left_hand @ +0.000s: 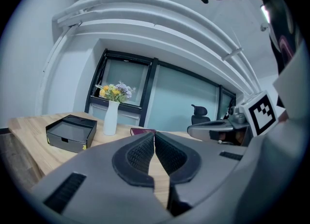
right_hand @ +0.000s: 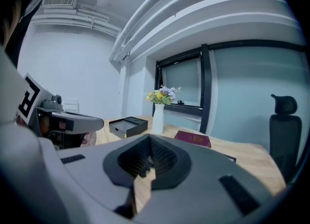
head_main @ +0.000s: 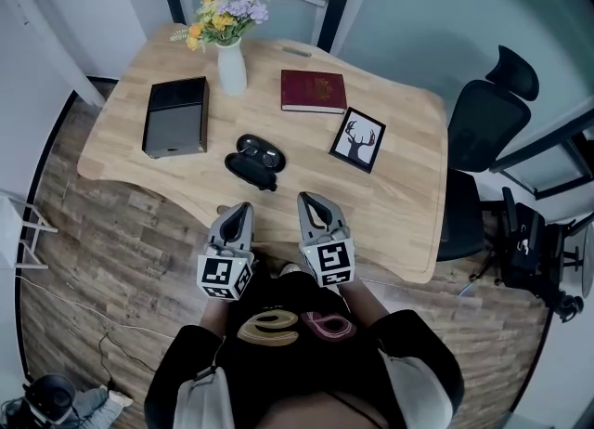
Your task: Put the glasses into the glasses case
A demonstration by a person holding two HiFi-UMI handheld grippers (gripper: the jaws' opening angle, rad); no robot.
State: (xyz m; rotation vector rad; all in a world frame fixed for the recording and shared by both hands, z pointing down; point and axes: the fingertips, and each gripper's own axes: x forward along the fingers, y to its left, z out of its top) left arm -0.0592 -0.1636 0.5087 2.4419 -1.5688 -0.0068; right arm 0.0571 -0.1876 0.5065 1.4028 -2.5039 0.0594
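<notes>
Glasses point(head_main: 262, 149) and case point(head_main: 247, 173) show as one dark cluster at the middle of the table point(head_main: 399, 186). The upper part, with pale glints, reads as the glasses, and the darker oblong touching it as the case. Whether the glasses sit inside an open half or merely lean against it cannot be made out.

Left tongs point(head_main: 243, 206) and right tongs point(head_main: 306, 197) are both closed with nothing between them. They are held side by side above the near table edge, well short of the cluster.

Hazards noted:
- The thin frame may slip or twist out of ribbed pads if it is gripped off-centre.
- Pads bearing on a lens may scratch it.
- The light case may skid on the smooth wood if it is pushed without being steadied.
- A reach carried too far could knock over the vase point(head_main: 231, 69) behind.
</notes>
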